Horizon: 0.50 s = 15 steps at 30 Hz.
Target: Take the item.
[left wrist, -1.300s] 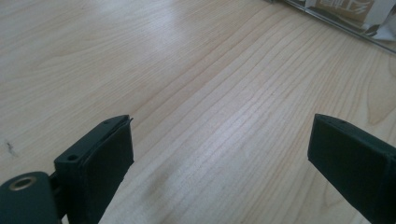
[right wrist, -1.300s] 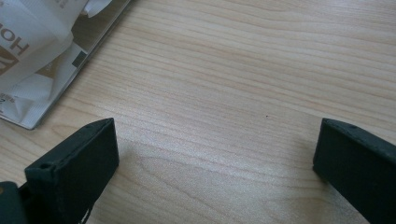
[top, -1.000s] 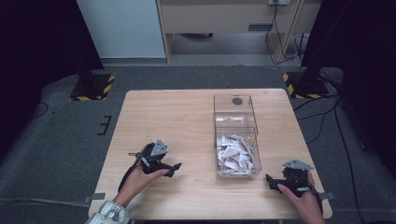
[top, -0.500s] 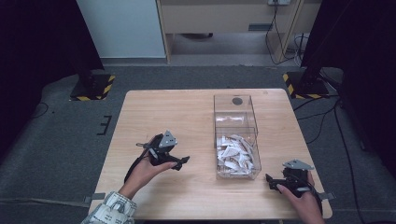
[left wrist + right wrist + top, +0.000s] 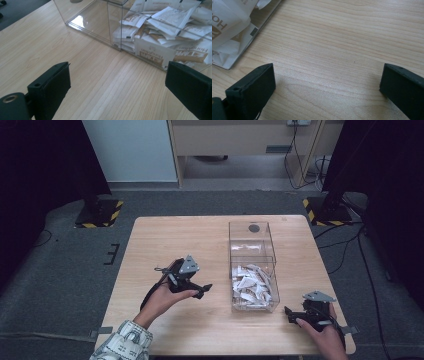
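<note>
Sachets fill the near compartment of a clear box mid-surface; left claw beside it and right claw at the near right corner both gape wide, empty.

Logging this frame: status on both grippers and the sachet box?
Left gripper open, empty, facing clear box. Right gripper open, empty, low over table. Sachets in near compartment, untouched. Path clear.

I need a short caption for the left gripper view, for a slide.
Open left tongs face a clear box on the wooden table, its near compartment full of white sachets.
</note>
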{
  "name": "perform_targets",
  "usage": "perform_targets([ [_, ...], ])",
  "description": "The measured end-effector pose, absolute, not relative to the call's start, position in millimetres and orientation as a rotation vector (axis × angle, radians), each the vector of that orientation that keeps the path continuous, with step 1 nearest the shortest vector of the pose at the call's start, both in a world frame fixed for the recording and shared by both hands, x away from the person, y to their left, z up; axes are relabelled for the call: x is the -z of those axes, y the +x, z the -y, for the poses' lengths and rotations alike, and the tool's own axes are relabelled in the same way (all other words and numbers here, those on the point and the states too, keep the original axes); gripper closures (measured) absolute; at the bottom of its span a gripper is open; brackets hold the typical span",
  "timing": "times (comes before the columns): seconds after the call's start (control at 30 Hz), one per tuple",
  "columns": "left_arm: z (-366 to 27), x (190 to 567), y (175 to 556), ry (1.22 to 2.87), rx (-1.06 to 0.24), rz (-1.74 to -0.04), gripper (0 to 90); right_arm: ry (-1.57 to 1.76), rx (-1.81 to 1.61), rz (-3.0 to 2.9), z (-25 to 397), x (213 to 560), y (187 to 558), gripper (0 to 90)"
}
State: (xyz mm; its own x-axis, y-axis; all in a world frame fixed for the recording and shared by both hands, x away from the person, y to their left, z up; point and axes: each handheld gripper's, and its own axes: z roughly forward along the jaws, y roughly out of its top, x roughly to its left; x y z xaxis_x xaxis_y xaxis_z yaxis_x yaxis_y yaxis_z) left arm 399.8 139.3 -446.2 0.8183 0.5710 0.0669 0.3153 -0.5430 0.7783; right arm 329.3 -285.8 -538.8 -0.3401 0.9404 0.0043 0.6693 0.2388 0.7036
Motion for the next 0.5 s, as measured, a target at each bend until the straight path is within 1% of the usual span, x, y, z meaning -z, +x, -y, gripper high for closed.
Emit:
perform_targets([
  [0.33,-110.0,428.8,401.6,2.174,-0.405,-0.57,5.5,1.475,-0.866,-2.095,285.7,538.8,329.3,0.5],
  [0.5,-100.5,423.9,403.0,2.164,-0.405,-0.557,5.6,1.474,-0.866,-2.096,285.8,538.7,329.2,0.6],
])
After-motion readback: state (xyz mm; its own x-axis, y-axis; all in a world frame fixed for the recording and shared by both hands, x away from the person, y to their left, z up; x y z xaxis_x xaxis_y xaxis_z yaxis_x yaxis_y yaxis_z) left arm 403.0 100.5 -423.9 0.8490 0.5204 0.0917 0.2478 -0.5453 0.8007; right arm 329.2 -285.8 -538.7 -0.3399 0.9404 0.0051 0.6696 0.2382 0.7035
